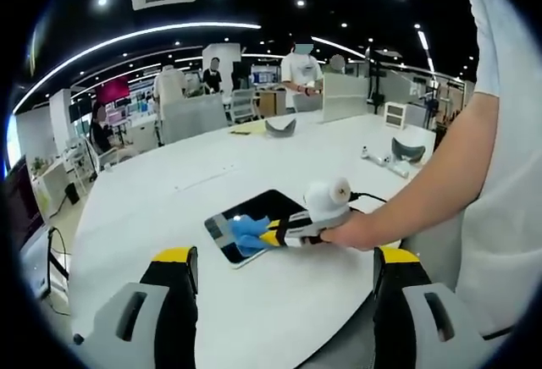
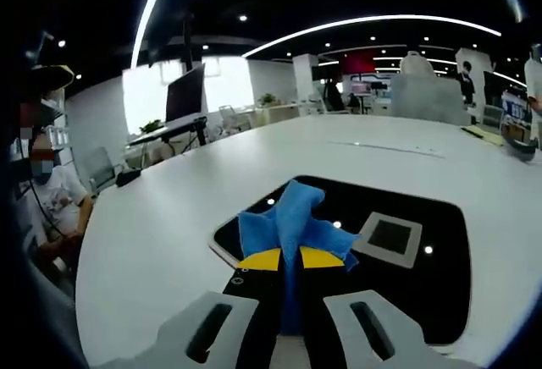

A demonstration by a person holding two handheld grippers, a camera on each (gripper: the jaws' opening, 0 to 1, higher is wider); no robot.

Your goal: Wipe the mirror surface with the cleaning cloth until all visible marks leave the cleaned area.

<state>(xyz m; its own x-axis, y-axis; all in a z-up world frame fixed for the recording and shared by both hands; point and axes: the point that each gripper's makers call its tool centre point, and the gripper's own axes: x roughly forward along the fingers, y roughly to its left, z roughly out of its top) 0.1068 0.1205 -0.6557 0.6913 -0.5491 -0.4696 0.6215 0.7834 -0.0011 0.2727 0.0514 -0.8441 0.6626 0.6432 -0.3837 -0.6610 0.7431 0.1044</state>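
A dark rectangular mirror (image 1: 246, 221) (image 2: 423, 284) lies flat on the white table, reflecting ceiling lights. A blue cleaning cloth (image 2: 292, 221) (image 1: 250, 234) rests on its near-left part. My right gripper (image 2: 290, 259) is shut on the cloth, its yellow tips pressed together over the mirror; in the left gripper view this right gripper (image 1: 269, 237) comes in from the right, held by a person's hand (image 1: 360, 232). My left gripper (image 1: 284, 259) hangs open above the table's near edge, short of the mirror, with nothing between its fingers.
The white table (image 1: 169, 191) stretches far back. A grey square patch (image 2: 388, 238) shows in the mirror. Grey holders (image 1: 408, 149) and small items lie at the far right. People and office furniture stand beyond the table; a seated person (image 2: 47, 191) is at the left.
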